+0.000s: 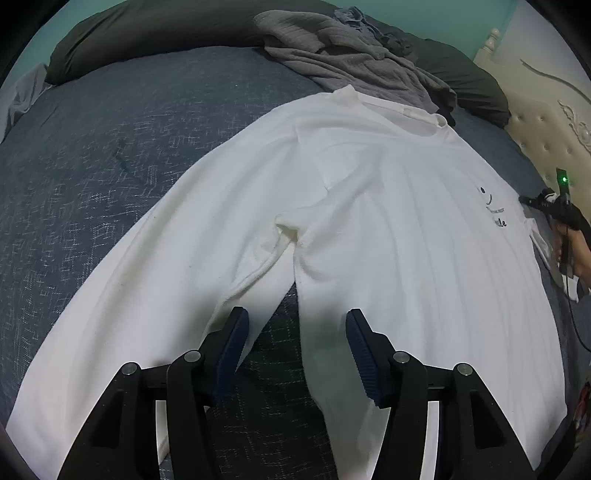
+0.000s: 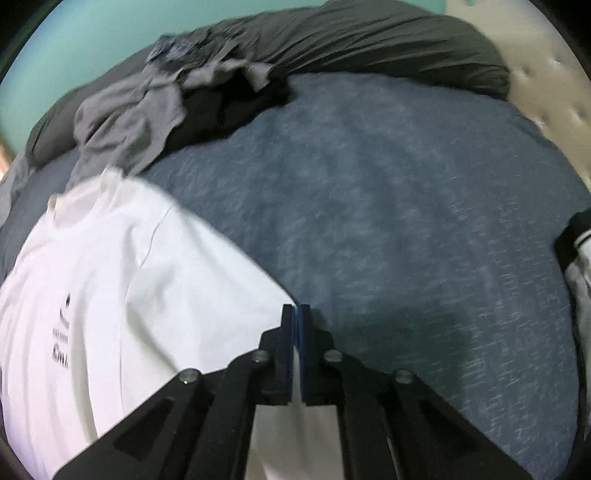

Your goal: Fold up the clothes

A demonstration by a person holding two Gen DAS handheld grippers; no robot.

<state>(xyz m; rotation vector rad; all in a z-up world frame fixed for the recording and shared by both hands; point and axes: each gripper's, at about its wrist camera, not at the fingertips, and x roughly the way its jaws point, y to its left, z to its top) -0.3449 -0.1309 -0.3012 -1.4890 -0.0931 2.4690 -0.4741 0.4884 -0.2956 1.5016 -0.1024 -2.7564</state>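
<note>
Nearest the left wrist camera, the left gripper [image 1: 293,332] hovered with its jaws spread wide and nothing between them. It sat over the notch where the long sleeve [image 1: 155,302] of the white shirt [image 1: 388,221] parted from the body, dark bedding showing in the gap. The sleeve ran down and away on the side of the shirt opposite the printed logo [image 1: 495,210]; the body panel lay on the logo side of the jaws.

Nearest the right wrist camera, the right gripper [image 2: 297,310] had its jaws pressed together on a white edge of the shirt [image 2: 129,295], apparently the sleeve end or side corner on the logo side; motion blur kept me from telling which.

The shirt lay spread front-up on the blue bedspread [image 1: 110,166], long axis running from the hem nearest the grippers away to the collar [image 1: 399,107]. No fold line showed across the body.

Judgement: the coming move turned on the left sleeve lying outboard of the open left jaws, so the left hand was the nearer one to take it and carry it across toward the logo. The right side was already gripped.

Beyond the collar lay a heap of grey clothes [image 1: 340,48], unfolded, against a dark pillow [image 1: 147,33].
</note>
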